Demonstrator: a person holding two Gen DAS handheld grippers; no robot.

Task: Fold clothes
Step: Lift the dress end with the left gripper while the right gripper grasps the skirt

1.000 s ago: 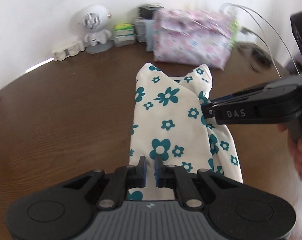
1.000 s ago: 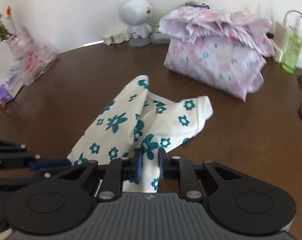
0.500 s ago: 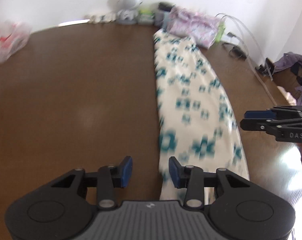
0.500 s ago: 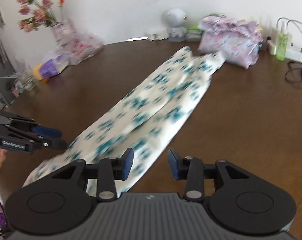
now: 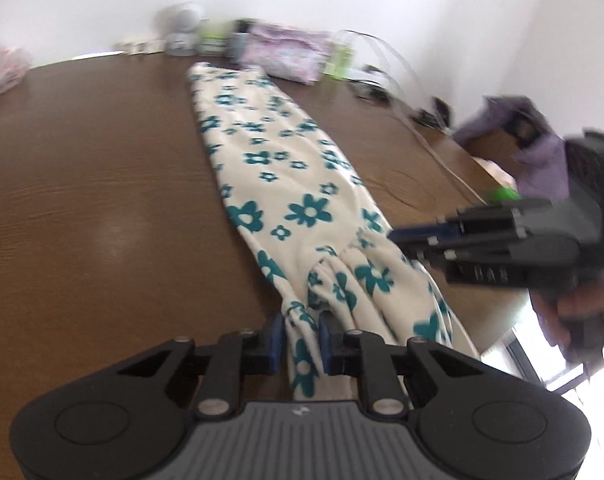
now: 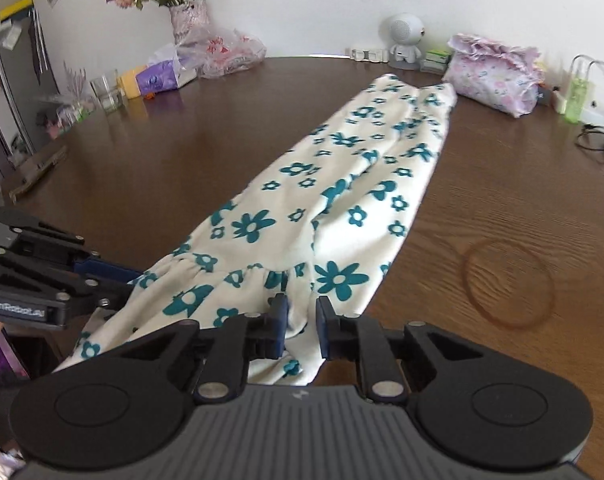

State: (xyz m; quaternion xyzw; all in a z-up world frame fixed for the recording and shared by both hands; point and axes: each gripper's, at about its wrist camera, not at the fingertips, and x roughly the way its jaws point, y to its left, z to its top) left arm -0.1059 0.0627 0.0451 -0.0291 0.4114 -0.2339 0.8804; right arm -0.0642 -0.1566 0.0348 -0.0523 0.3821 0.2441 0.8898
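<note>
Cream garment with teal flowers (image 6: 342, 200) lies stretched lengthwise across table

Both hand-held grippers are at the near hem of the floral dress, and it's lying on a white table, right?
Not quite. The table is dark brown wood, not white, as the right wrist view shows. The rest holds: the left hand-held gripper and right hand-held gripper are at the near hem of the floral dress, jaws closing on fabric.

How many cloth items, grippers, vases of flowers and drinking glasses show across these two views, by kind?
Cloth items on the table: 2, the floral garment and the folded pink bundle
Grippers: 2, left gripper and right gripper
Vases of flowers: 1
Drinking glasses: 1
Total: 6
</note>
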